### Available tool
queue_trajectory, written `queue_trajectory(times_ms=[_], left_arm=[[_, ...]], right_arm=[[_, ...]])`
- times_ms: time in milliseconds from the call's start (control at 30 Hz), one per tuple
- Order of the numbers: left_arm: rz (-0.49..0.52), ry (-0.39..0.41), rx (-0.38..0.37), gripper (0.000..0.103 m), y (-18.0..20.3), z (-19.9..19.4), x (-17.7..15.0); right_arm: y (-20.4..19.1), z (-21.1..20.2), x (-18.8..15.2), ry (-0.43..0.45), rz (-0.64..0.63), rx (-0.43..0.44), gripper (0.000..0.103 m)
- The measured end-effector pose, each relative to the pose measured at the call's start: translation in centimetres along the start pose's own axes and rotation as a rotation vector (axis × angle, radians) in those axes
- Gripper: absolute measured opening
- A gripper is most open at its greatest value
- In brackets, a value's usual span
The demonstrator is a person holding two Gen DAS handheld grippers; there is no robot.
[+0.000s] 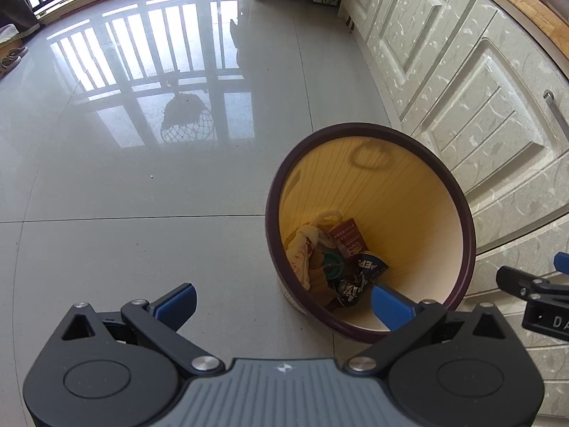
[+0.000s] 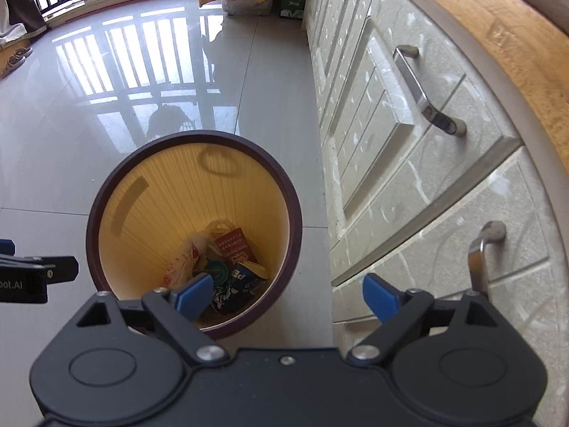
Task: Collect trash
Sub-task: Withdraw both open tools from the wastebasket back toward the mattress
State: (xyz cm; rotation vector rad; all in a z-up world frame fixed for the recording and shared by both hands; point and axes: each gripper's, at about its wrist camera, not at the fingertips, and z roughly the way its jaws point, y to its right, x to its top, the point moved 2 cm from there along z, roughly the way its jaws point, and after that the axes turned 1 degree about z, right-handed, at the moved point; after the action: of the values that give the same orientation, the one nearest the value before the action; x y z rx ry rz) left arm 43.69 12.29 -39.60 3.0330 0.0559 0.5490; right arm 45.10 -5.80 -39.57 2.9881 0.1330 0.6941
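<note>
In the left wrist view, the left hand-held gripper (image 1: 282, 302) fills the bottom of the frame with its blue-padded fingers (image 1: 177, 302) spread wide and nothing between them. The trash bin (image 1: 462, 220), a round bin with a dark purple rim and a yellow inside, stands on the floor (image 1: 124, 195) in the lower right of centre, above and to the right of the gap between the fingers; the right-hand finger overlaps the bin's near rim in the picture. At the bottom of the bin lies the trash (image 1: 338, 259): a crumpled plastic bag, a red carton and a blue wrapper.

In the right wrist view, the right hand-held gripper (image 2: 286, 293) is likewise spread and holds nothing. The bin sits in the lower left of centre, with the gripper's left-hand finger over its opening and the trash just above that finger. The right-hand finger lies over the pale cabinet front (image 2: 409, 185), which runs along the right side just beside the bin.
</note>
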Motion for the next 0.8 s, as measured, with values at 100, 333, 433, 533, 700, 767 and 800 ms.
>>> queue_trajectory(times_ms=[100,333,433,533,700,767,800], left_arm=[[0.003,0.008,0.010,0.103,-0.1,-0.5,-0.3],[-0.020,0.037,0.009,0.103,-1.1,-2.8,-1.2],[-0.034,0.066,0.011,0.103,-1.7,-4.3,-1.6],[-0.046,0.094,0.022,0.103,-2.3,-5.8,-2.0],[-0.073,0.137,0.031,0.103,-3.4,-8.5,-2.9],[-0.083,0.155,0.029,0.103,-3.7,-9.6,-3.3],[-0.085,0.166,0.029,0.103,-3.7,-10.2,-3.5]], right_arm=[[-0.3,-0.6,-0.2,0.014,-0.009,0.008,0.101],[-1.0,-2.3,-0.6,0.049,-0.024,0.007,0.103],[-1.2,-3.6,-0.8,0.073,-0.023,0.017,0.103],[-1.3,-5.0,-1.0,0.097,-0.024,0.026,0.103],[-1.2,-7.7,-1.1,0.142,-0.026,0.041,0.103],[-1.1,-8.8,-1.3,0.159,-0.024,0.047,0.103],[-1.2,-9.3,-1.4,0.167,-0.025,0.050,0.103]])
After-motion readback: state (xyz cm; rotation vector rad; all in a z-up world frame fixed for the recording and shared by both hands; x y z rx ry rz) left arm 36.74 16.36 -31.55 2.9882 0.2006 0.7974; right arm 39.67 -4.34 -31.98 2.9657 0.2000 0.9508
